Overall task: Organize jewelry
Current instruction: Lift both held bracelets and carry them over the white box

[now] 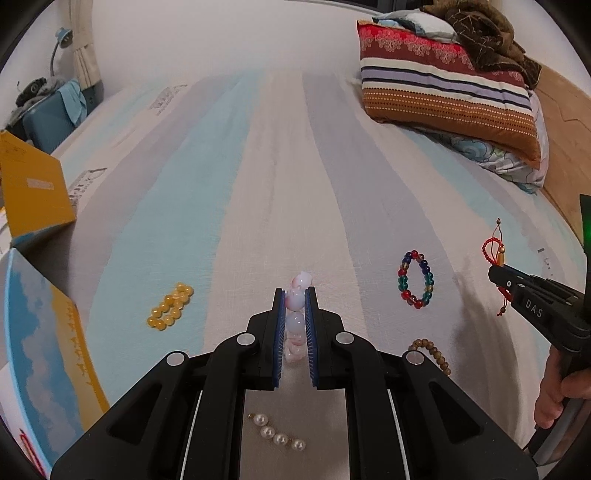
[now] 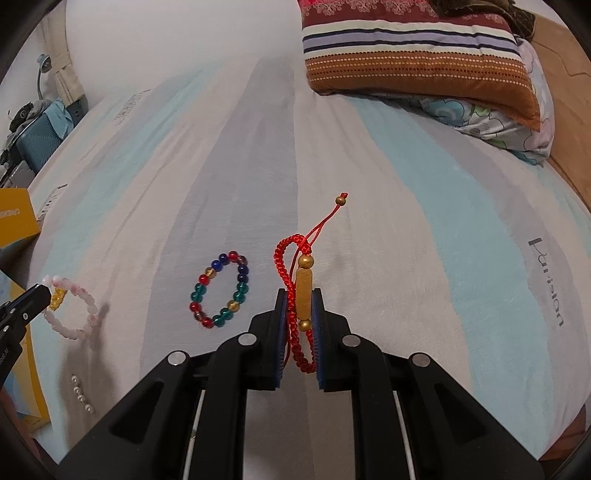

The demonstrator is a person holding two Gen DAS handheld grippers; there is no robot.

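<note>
wooden bead bracelet (image 1: 430, 352) half hidden behind left tongs (image 1: 295, 314), yellow box (image 1: 33, 192) cut off at edge

Striped bed (image 1: 258, 166), pillows (image 1: 443, 92), white wall (image 1: 221, 33)

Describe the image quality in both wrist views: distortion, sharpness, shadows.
Left wrist view: strong fisheye bending, dark corners; the pink bead bracelet in the left tool looks soft; a green glow at the right edge. Right wrist view: same curvature; the red cord bracelet is sharp, and the pink bracelet casts a soft shadow on the bedsheet.
</note>
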